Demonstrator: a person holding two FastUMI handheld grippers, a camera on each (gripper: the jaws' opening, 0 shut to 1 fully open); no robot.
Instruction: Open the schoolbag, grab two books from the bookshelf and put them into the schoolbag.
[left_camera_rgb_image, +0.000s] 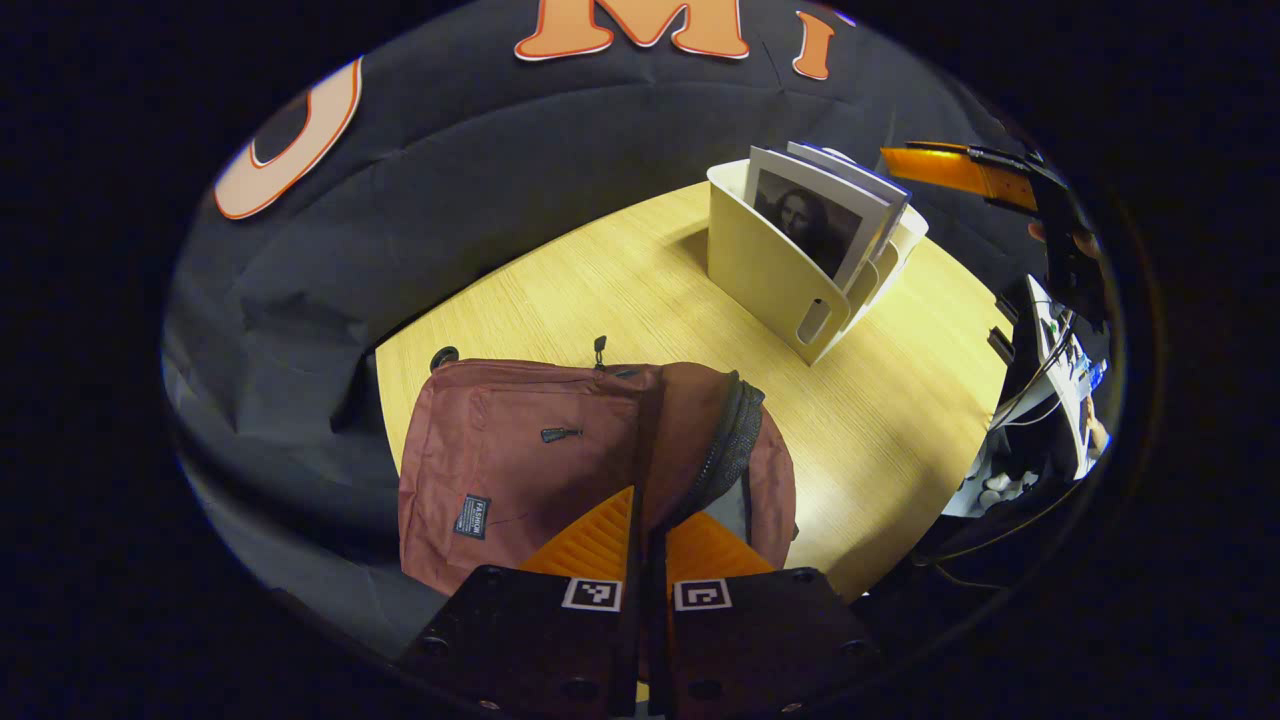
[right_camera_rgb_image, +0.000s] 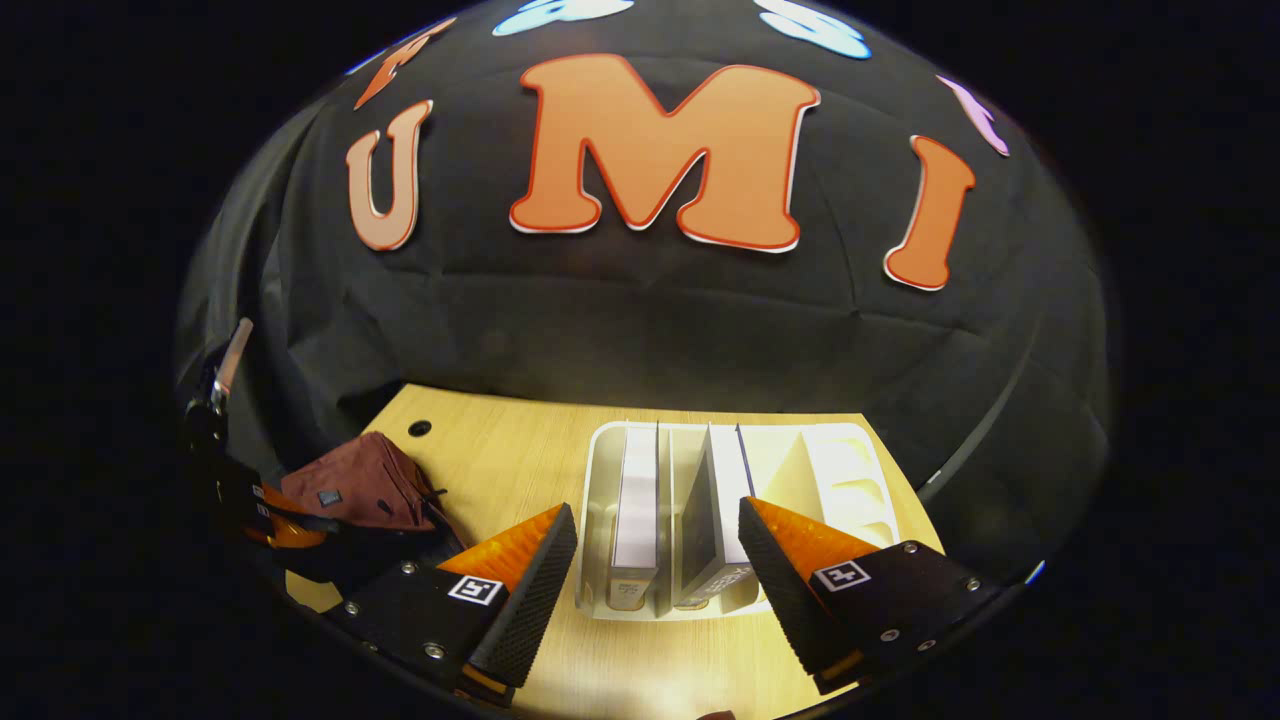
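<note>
Schoolbag (left_camera_rgb_image: 520, 460): one, dark red, lying on my wooden surface (left_camera_rgb_image: 620, 290); sewn patch too small to read.
Left gripper (left_camera_rgb_image: 645, 520): fingers pinched together on the bag's open zipper edge.
Right gripper (right_camera_rgb_image: 655, 560): spread wide above the bookshelf (right_camera_rgb_image: 850, 470).
Books (right_camera_rgb_image: 637, 500): I count two upright in separate slots; spines unreadable.

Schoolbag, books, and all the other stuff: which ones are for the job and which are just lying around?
For the job:
schoolbag
two books
white bookshelf
left hand-held gripper, pinching the bag's flap
right hand-held gripper, open over the books

Just lying about:
wooden table
cluttered stand with cables
</note>
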